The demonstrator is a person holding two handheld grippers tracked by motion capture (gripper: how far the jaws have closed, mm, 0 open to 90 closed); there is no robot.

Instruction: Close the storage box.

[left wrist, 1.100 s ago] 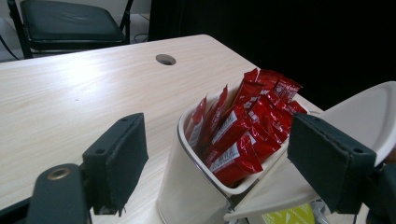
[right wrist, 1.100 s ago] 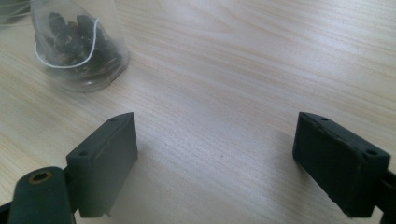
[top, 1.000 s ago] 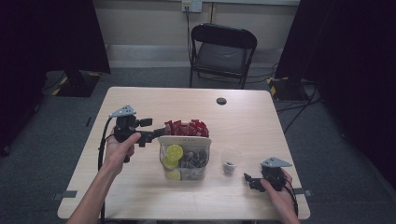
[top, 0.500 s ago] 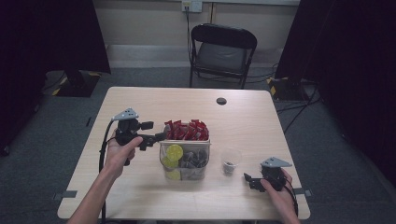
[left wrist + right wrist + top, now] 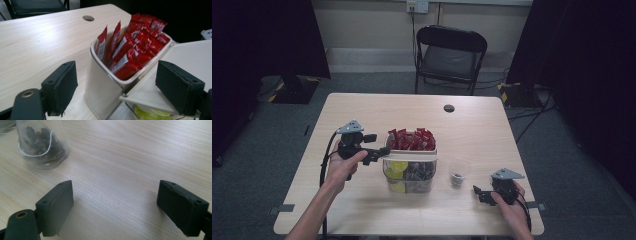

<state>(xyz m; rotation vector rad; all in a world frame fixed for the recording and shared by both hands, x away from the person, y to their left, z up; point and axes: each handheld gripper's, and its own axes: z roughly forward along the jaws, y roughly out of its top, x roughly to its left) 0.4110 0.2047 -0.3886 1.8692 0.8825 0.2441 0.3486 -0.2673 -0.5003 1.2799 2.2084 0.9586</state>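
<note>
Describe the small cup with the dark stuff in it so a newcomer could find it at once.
On the pale wooden table, look just right of the clear plastic organiser box that holds red sachets. There stands a small clear plastic cup. Unlike the box, it is round, stands alone, and holds only a bagged clump of dark dried bits.

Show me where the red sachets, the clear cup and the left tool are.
red sachets (image 5: 135, 47): left gripper view, on the middle of the bundle.
clear cup (image 5: 459, 172): high view, on its side wall.
left tool (image 5: 379, 154): high view, between its open jaws.
</note>
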